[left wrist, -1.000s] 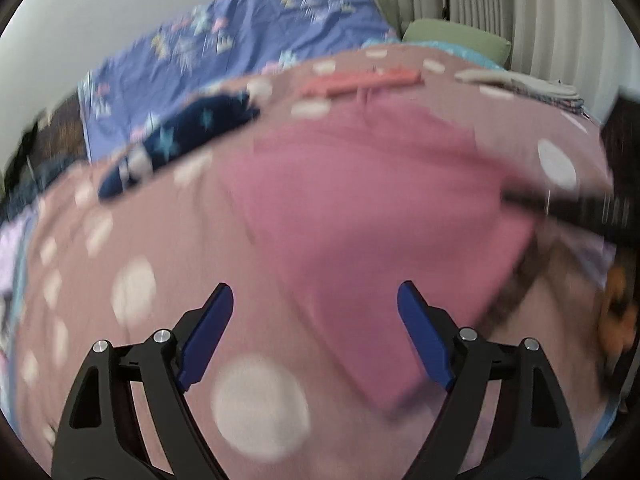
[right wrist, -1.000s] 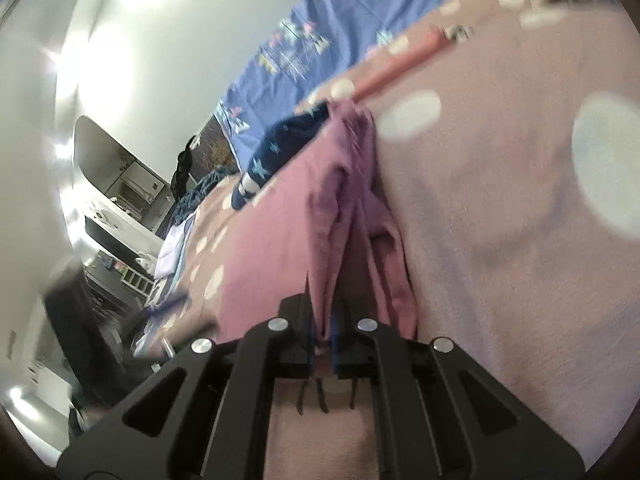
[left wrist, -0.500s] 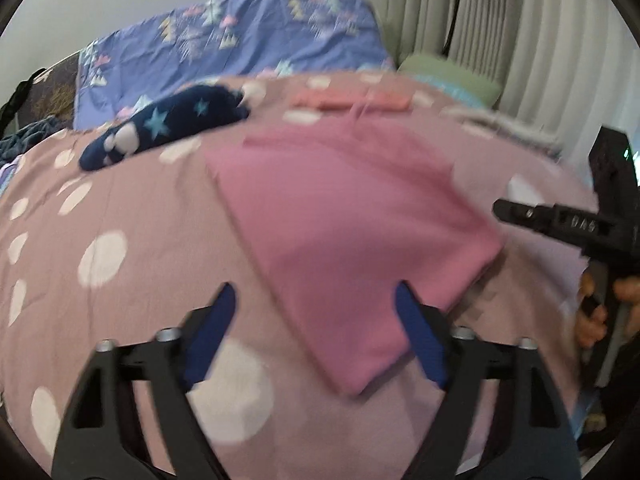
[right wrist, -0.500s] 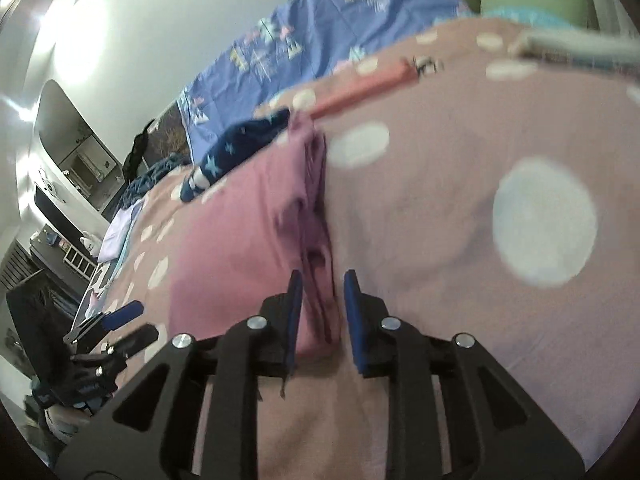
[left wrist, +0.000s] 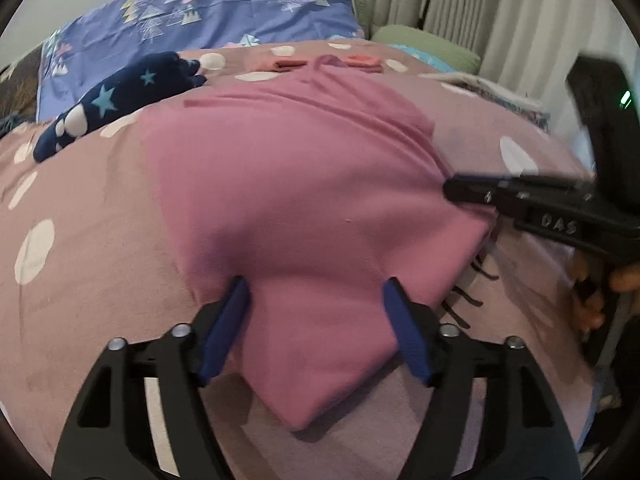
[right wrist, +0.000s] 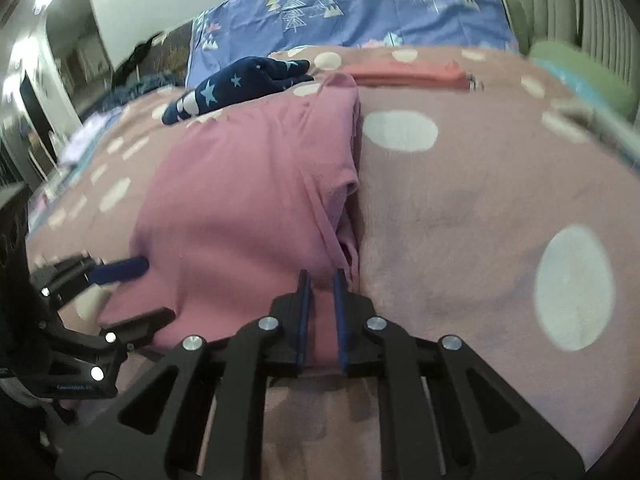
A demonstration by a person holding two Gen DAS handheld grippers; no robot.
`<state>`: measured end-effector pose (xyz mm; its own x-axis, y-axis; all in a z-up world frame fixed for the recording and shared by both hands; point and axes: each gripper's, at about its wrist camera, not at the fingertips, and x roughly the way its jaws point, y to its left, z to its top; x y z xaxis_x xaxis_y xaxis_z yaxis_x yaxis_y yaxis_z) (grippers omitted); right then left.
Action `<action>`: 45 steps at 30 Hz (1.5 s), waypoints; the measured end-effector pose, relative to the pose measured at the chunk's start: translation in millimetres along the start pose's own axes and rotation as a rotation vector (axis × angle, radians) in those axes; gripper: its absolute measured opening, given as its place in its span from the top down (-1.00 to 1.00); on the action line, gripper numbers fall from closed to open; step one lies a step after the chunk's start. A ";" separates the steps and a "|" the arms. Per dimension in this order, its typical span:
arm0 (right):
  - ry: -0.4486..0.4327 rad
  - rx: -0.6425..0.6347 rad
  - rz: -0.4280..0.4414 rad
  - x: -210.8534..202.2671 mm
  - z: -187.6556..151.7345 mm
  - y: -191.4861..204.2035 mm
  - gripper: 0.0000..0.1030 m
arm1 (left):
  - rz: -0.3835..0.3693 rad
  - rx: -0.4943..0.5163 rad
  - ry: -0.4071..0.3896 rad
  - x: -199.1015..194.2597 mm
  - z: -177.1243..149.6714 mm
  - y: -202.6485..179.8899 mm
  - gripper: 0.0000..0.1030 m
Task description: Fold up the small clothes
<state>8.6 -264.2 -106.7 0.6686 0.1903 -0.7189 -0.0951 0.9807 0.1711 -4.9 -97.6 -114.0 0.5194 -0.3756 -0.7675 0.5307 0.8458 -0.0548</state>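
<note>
A folded pink cotton garment (left wrist: 296,184) lies flat on a bed covered by a dusty-pink spread with large white dots (left wrist: 96,248), one corner pointing toward the left wrist camera.

The left claw (left wrist: 316,320) tilts steeply down over that near corner. Its blue-padded fingers (left wrist: 228,324) stand wide, one on either side of the corner; the jaws have just been opening again after a brief narrowing. The cloth lies between them but the pads do not press on it. In the right wrist view the same claw (right wrist: 132,292) comes in from the left edge, its blue finger level with the garment's left edge.

The right claw (right wrist: 320,312) also slants downward, at the garment's right-hand edge where the folded layers bunch up. Its jaws stand narrow, with a strip of pink cloth in the gap between the blue pads (right wrist: 340,316); whether they actually pinch it I cannot tell. From the left wrist view this claw (left wrist: 452,191) reaches in from the right, its tip touching the garment's edge, and fingers of the person's hand (left wrist: 608,284) show around its handle.

Farther up the bed lie a navy fleece piece with pale stars (left wrist: 120,100), a flat folded coral-red cloth (right wrist: 404,74), and a blue pillow with a tree print (left wrist: 200,12). A green cushion (left wrist: 424,44) sits by the grey curtains (left wrist: 480,0).
</note>
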 end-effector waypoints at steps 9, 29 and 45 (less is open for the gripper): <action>-0.109 -0.013 0.058 -5.6 77.4 -17.5 0.13 | 0.019 0.024 -0.007 0.0 -3.2 -5.2 -0.52; -0.090 0.158 0.042 88.6 152.9 -82.5 0.93 | 0.005 0.005 -0.007 -1.1 -3.1 -4.5 -0.56; 0.002 -0.103 0.137 70.0 64.3 -10.0 0.32 | 0.057 0.028 -0.020 -6.0 -2.3 -12.1 -0.55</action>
<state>103.8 -263.7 -115.3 0.6427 0.3224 -0.6949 -0.2603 0.9451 0.1977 -16.0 -104.7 -110.1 0.5626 -0.3351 -0.7558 0.5181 0.8553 0.0065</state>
